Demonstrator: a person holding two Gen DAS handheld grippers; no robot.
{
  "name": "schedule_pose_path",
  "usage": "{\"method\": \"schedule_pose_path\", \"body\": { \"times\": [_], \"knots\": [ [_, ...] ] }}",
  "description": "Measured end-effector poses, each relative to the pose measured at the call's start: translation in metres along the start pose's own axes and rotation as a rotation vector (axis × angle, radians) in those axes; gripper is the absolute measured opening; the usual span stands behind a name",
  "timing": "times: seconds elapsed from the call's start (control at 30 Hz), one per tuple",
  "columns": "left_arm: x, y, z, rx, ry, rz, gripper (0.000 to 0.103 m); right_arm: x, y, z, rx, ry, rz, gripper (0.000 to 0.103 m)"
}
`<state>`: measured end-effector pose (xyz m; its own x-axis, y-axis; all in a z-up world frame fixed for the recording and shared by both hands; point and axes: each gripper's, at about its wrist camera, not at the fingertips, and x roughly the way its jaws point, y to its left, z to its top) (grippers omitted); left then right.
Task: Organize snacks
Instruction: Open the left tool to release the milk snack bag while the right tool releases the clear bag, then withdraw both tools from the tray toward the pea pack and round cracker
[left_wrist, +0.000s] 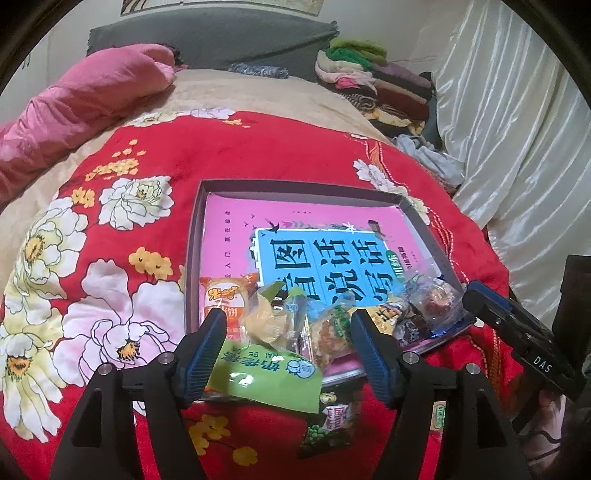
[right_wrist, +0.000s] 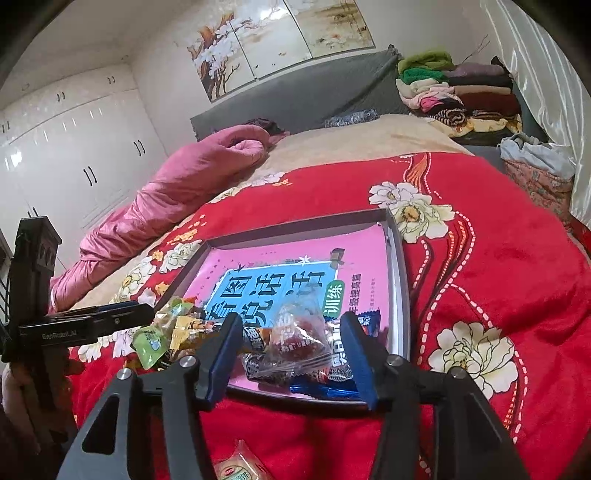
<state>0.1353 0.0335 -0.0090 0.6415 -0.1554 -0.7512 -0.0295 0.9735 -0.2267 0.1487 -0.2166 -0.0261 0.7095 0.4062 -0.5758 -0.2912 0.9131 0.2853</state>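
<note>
Over box (left_wrist: 424, 225) | left tongs (left_wrist: 288, 332) apart, empty | right tongs (right_wrist: 288, 328) apart, empty

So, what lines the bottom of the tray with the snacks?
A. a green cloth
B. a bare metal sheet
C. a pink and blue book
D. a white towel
C: the tray holds a pink book with a blue title panel, under the snacks.
</note>
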Motion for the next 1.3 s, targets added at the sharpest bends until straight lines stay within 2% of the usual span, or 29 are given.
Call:
{"method": "schedule_pose_path", "body": {
  "times": [0.13,0.23,0.63,1.13,1.3],
  "knots": [
    [-0.006,-0.003,0.001,0.003,-0.007,-0.005,0.072,-0.002,0.0,0.0,0.003,-0.007,0.002,0.061],
    [-0.01,-0.005,0.001,0.009,-0.01,-0.01,0.078,-0.005,0.001,0.0,-0.001,-0.016,0.008,0.064],
    [-0.024,-0.011,-0.001,0.026,-0.01,-0.014,0.079,-0.021,0.01,-0.008,-0.032,-0.022,0.005,0.069],
    [-0.033,-0.015,-0.029,0.049,0.065,-0.024,0.079,-0.03,0.039,-0.041,-0.089,0.112,0.02,0.069],
    [-0.028,-0.021,-0.042,0.064,0.102,-0.032,0.079,-0.024,0.044,-0.054,-0.127,0.192,-0.021,0.069]
  ]
}}
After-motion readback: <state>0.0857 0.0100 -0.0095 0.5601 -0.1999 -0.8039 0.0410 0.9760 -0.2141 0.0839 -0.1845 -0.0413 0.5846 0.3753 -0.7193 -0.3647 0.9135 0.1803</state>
